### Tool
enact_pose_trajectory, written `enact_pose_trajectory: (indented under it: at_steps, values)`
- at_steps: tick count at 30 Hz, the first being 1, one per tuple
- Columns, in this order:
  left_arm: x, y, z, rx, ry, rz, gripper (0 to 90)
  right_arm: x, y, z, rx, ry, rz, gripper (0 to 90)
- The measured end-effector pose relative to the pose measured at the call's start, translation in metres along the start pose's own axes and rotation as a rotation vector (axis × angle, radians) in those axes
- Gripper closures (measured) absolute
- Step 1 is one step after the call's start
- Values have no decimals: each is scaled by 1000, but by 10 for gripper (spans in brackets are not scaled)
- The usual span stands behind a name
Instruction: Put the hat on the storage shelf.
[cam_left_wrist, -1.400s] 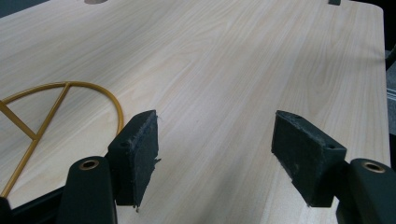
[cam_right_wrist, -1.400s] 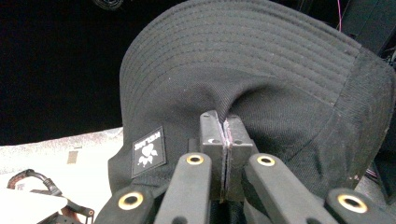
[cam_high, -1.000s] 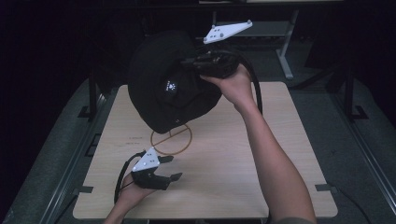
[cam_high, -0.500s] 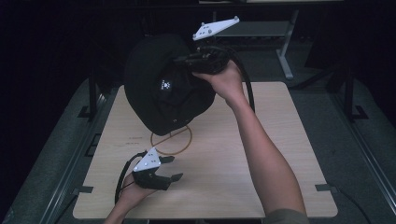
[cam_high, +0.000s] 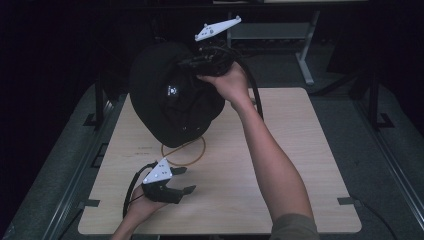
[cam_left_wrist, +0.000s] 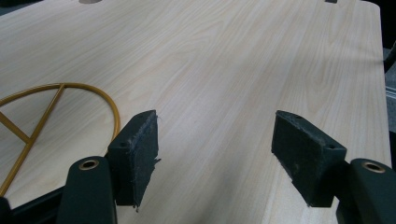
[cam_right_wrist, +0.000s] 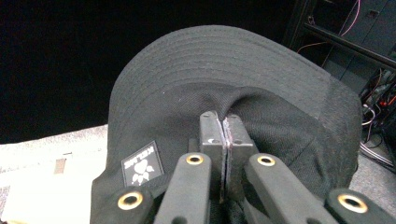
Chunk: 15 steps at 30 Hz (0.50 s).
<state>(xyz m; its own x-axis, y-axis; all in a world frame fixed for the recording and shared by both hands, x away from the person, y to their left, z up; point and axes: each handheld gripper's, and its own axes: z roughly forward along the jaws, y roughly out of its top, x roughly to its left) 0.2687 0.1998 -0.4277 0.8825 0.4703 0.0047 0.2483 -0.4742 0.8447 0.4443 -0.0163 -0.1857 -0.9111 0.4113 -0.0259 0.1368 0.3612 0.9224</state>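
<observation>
The right gripper (cam_right_wrist: 226, 135) has its two black jaws pressed together on a pinched fold of black fabric, clamping a black hat (cam_right_wrist: 233, 88) by its crown; in the right gripper view the stitched brim arches above the jaws and a small square label (cam_right_wrist: 141, 167) with a white emblem sits on the cloth to the left of them. In the high view the right hand (cam_high: 227, 80) holds that gripper raised over the far part of the wooden table (cam_high: 300, 150), and the hat (cam_high: 172, 100) hangs from it, lifted and tilted, its lower edge just above the tabletop. Directly below the hat lies a thin gold wire ring (cam_high: 184, 151) flat on the wood, partly hidden by the hat; in the left gripper view the ring (cam_left_wrist: 56, 100) shows straight spokes inside its curve. The left gripper (cam_high: 175, 182) sits low at the near left of the table, held in the left hand (cam_high: 137, 207), its jaws spread wide apart with nothing between them but bare wood, and the ring lies just beyond and to the left of its left pad (cam_left_wrist: 137, 149). Dark floor and metal frames surround the table.
</observation>
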Motion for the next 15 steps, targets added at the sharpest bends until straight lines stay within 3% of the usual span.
enact_pose_trajectory:
  at_steps: [15]
  values:
    - [-8, 2, 7, 22, -27, 51, 313, -9, 3, 43, 61, 8, 16, 885]
